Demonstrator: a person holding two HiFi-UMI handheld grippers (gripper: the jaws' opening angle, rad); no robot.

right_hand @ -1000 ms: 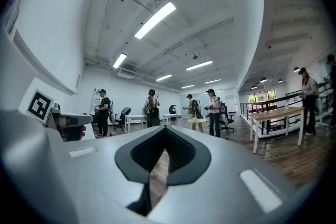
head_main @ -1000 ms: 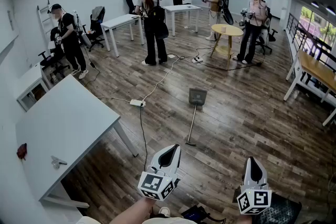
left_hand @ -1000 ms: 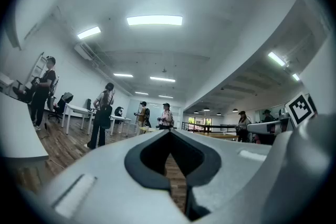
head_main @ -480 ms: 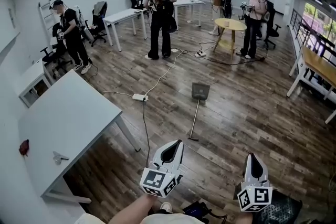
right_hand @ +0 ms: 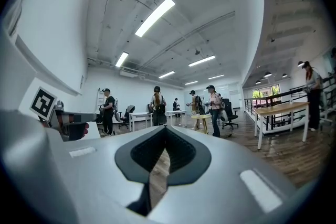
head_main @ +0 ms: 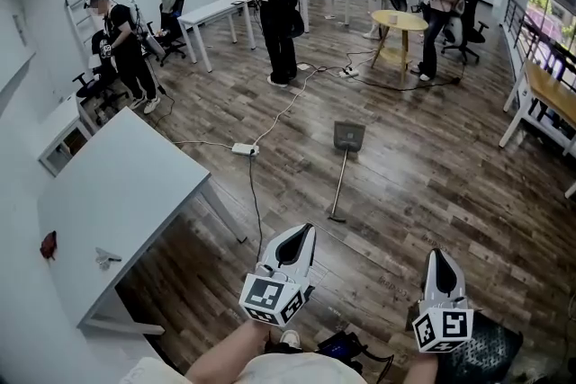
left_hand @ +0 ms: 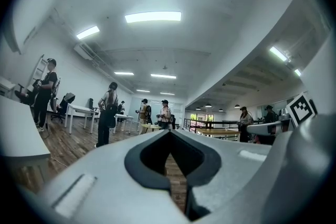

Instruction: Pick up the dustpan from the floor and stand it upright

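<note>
The grey dustpan point(head_main: 348, 136) lies flat on the wooden floor in the middle of the head view. Its long handle point(head_main: 341, 184) runs toward me and ends about a gripper's length beyond my left gripper. My left gripper point(head_main: 301, 234) hangs low in that view, shut and holding nothing, its tip pointing at the handle's near end. To its right, my right gripper point(head_main: 438, 256) is also shut and empty. In both gripper views the jaws point(left_hand: 169, 134) point(right_hand: 165, 128) meet at their tips and the dustpan does not show.
A white table point(head_main: 135, 184) stands close on my left. A power strip point(head_main: 245, 149) and cables cross the floor left of the dustpan. Several people stand at the back near white desks and a round yellow table point(head_main: 400, 21). A wooden table point(head_main: 549, 94) is at the right.
The view has shifted, so the dustpan sits a little higher in the picture. Both grippers have stayed shut and low; the dustpan has not moved on the floor.
</note>
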